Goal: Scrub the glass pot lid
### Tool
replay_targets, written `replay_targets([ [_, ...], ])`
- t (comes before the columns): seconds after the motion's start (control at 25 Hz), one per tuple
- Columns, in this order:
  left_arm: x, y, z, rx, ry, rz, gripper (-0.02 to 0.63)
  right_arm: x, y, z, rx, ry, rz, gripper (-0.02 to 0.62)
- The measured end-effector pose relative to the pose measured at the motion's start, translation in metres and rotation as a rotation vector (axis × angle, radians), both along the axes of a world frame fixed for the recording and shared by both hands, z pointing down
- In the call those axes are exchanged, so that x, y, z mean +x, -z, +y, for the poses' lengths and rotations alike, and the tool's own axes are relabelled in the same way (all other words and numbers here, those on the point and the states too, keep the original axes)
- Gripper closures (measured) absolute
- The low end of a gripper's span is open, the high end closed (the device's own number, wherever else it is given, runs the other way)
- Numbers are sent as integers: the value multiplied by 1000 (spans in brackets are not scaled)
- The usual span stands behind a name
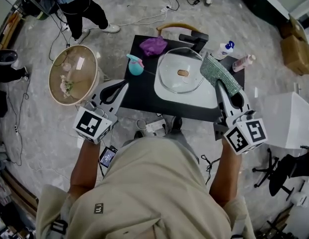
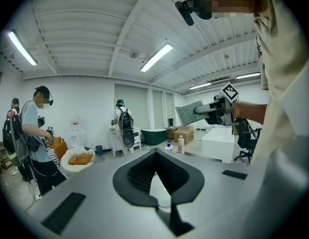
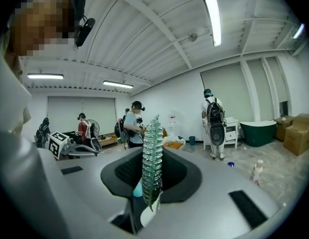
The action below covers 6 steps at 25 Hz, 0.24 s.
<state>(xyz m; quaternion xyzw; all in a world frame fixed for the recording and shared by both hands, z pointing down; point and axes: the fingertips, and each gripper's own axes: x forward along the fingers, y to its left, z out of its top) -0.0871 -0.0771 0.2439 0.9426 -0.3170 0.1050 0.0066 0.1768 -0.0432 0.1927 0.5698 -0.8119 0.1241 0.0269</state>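
Jaws of the right gripper point(image 1: 218, 86) are pinching a green scouring pad point(image 1: 220, 71), hovering just right of the glass pot lid point(image 1: 174, 81), which is lying knob-up in a white basin point(image 1: 194, 102) on the black tabletop point(image 1: 139, 96); jaws of the left gripper point(image 1: 123, 85) are sitting closed on nothing, off to the lid's left. Scrubbing well is, I judge, calling for the pad's flat face on the glass, circling from knob to rim under light pressure, with the free gripper steadying the rim against skating.
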Motion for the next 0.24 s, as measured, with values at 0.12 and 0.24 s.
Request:
replay_targets([
  [0.12,0,-3,1,-9,5,-1,592,1,-1,-1,-4,3,0,518],
  [0.24,0,-6,5,-24,12,-5,592,1,-3,0,-13,8,0,518],
])
